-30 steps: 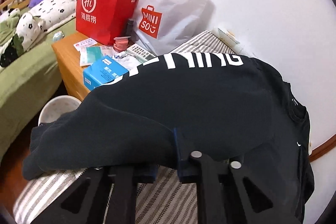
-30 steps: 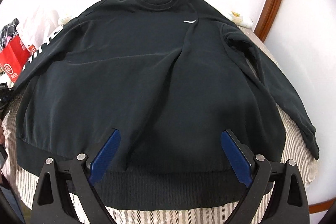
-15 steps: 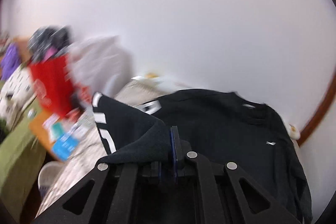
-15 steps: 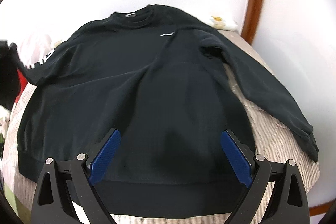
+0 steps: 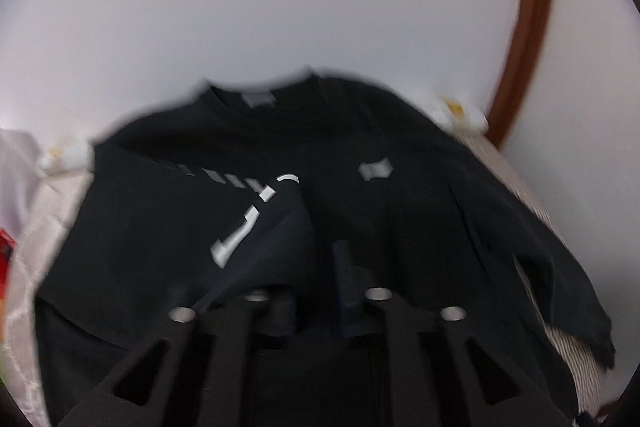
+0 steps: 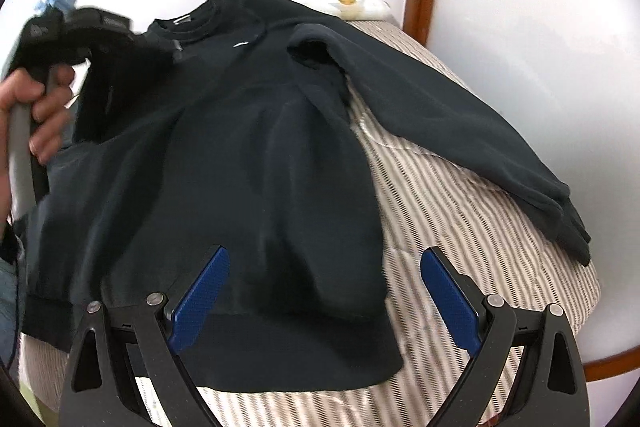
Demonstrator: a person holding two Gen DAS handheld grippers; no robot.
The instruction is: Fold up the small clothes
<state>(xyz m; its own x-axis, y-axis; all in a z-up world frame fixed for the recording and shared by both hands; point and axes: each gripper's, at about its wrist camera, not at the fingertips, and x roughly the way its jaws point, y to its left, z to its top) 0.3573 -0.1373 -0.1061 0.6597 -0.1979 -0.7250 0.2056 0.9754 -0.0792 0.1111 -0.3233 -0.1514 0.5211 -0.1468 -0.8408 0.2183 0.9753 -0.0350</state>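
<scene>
Left wrist view: the black sweatshirt (image 5: 400,211) fills the lower middle of the frame, its lettered sleeve (image 5: 256,223) folded across the chest. The left gripper (image 5: 316,287) at bottom centre has just been opening; its jaws stand narrow, the cuff draped at them, probably being let go.

Right wrist view: the right gripper (image 6: 324,299) at the bottom holds nothing, jaws wide over the hem, likely ready for the other sleeve (image 6: 440,115) lying toward the right on the striped bedding (image 6: 460,227)
</scene>
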